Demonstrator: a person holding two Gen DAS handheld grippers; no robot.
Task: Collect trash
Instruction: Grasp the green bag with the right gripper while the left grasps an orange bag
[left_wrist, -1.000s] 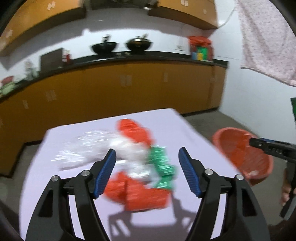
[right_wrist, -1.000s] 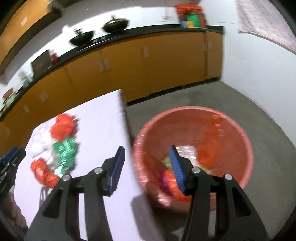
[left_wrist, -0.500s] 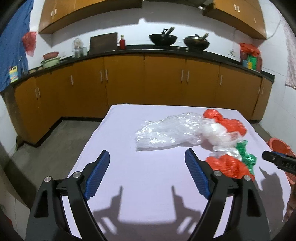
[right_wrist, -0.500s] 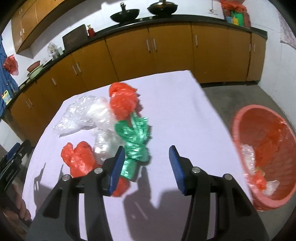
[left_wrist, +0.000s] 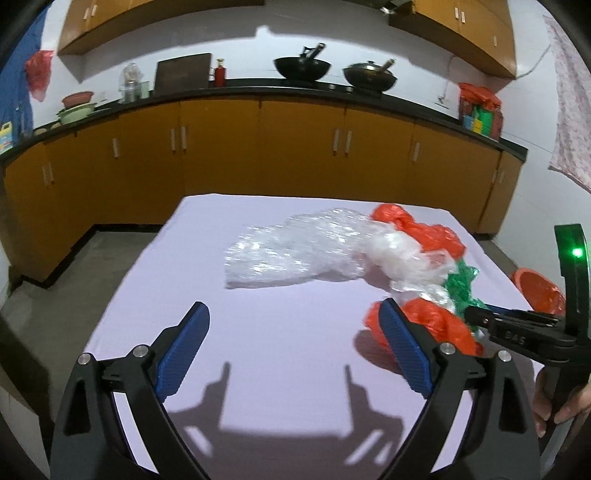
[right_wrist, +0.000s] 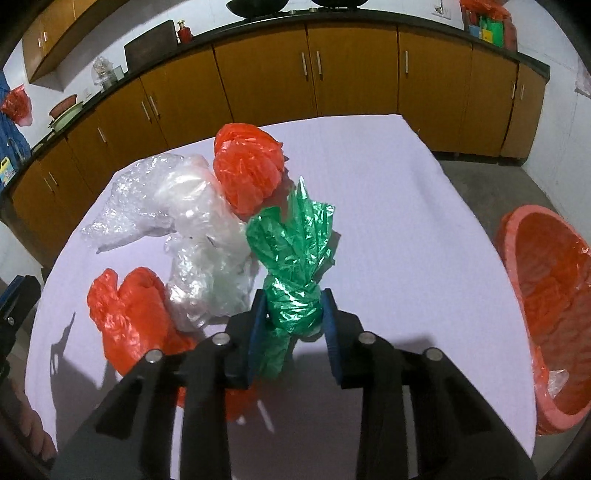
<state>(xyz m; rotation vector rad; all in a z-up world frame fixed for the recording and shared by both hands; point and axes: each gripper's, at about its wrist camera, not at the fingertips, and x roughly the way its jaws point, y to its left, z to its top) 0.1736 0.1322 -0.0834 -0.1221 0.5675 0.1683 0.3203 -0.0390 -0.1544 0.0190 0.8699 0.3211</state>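
Observation:
Crumpled plastic bags lie on a lilac-covered table (right_wrist: 388, 192). My right gripper (right_wrist: 293, 314) is shut on a knotted green bag (right_wrist: 295, 258), pads against its knot. Beside it lie a clear plastic bag (right_wrist: 177, 206), a far red bag (right_wrist: 247, 166) and a near red bag (right_wrist: 129, 314). In the left wrist view, my left gripper (left_wrist: 291, 347) is open and empty above the table's near part, with the clear bag (left_wrist: 303, 247) ahead and the near red bag (left_wrist: 439, 325) by its right finger. The right gripper (left_wrist: 480, 315) reaches in from the right.
A red basket (right_wrist: 546, 288) with some trash inside stands on the floor right of the table; it also shows in the left wrist view (left_wrist: 539, 288). Orange kitchen cabinets (left_wrist: 295, 147) with a black counter and woks run along the far wall.
My right gripper has swung from over the basket back to the table and closed on the green bag. My left gripper has drawn back left, staying open.

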